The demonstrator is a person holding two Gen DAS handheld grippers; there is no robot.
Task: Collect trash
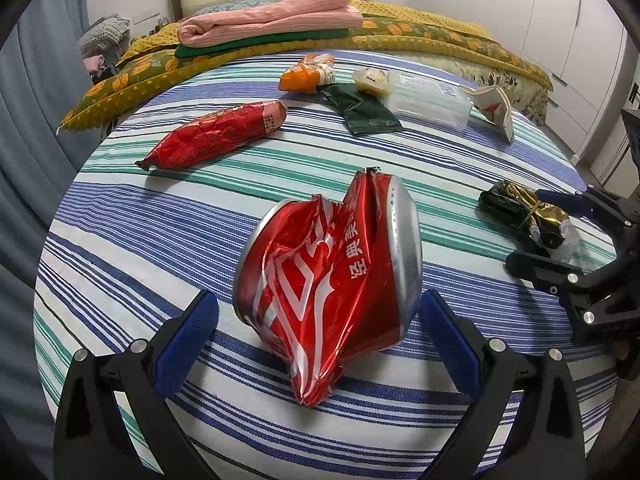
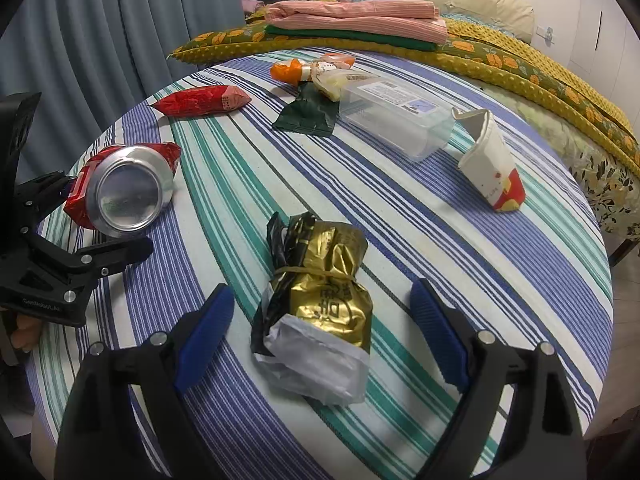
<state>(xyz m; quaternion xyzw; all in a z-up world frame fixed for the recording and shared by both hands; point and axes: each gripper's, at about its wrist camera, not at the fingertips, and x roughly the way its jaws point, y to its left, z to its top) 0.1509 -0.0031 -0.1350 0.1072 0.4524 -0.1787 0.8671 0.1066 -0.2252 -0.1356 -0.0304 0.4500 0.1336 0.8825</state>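
Note:
A crushed red can (image 1: 328,276) lies on the striped tablecloth (image 1: 160,216) between the open fingers of my left gripper (image 1: 318,316); the blue pads stand on either side without pressing it. The can also shows in the right wrist view (image 2: 124,192). A gold and black crumpled bag (image 2: 320,304) with a white end lies between the open fingers of my right gripper (image 2: 322,316). In the left wrist view the bag (image 1: 528,216) sits between the right gripper's fingers (image 1: 536,236).
Further back on the table lie a red snack wrapper (image 1: 216,136), an orange wrapper (image 1: 306,72), a dark green pouch (image 1: 364,110), a clear plastic box (image 1: 428,100) and a crushed paper cup (image 2: 492,164). Behind are a bed with folded blankets (image 1: 272,20) and curtains (image 2: 100,20).

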